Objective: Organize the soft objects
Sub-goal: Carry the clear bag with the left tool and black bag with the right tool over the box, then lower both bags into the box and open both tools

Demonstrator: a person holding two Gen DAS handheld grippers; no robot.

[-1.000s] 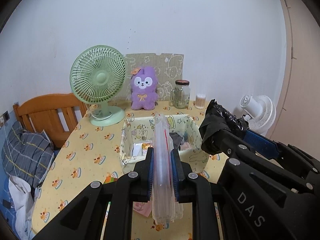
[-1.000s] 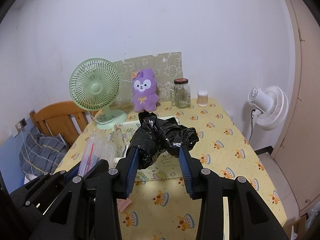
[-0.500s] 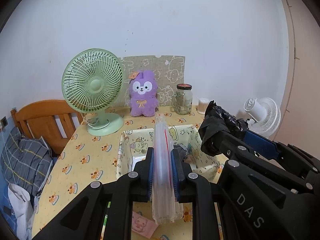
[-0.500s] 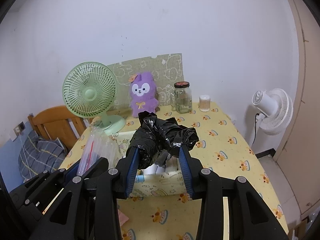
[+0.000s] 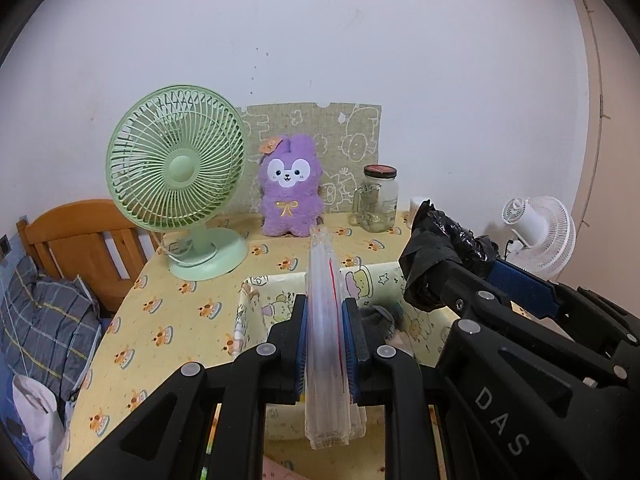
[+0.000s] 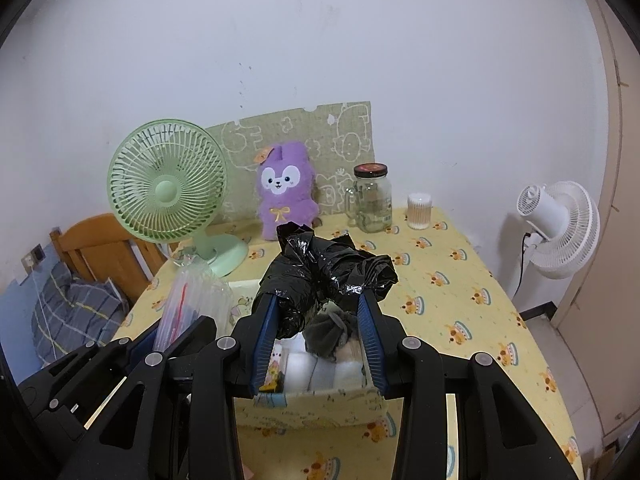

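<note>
Left wrist view: left gripper [image 5: 327, 354] clamps a clear air-cushion sheet [image 5: 326, 320]; right gripper [image 6: 318, 324] grips crumpled black plastic bag [image 6: 326, 270] — both above the fabric bin [image 6: 320, 398], which holds soft items already; neither dropped in yet.

Left gripper [image 5: 326, 344]: jaws nearly together, blue pads pressed flat on both faces of the clear plastic bag stack [image 5: 326, 320], which stands on edge between them and sticks out past the fingertips.
Right gripper [image 6: 318, 320]: jaws partly apart, clamped on a crumpled black plastic bag [image 6: 324, 276] that bulges above and ahead of the pads.
Relative pose: the two grippers sit side by side, close together, both angled forward and somewhat downward.
</note>
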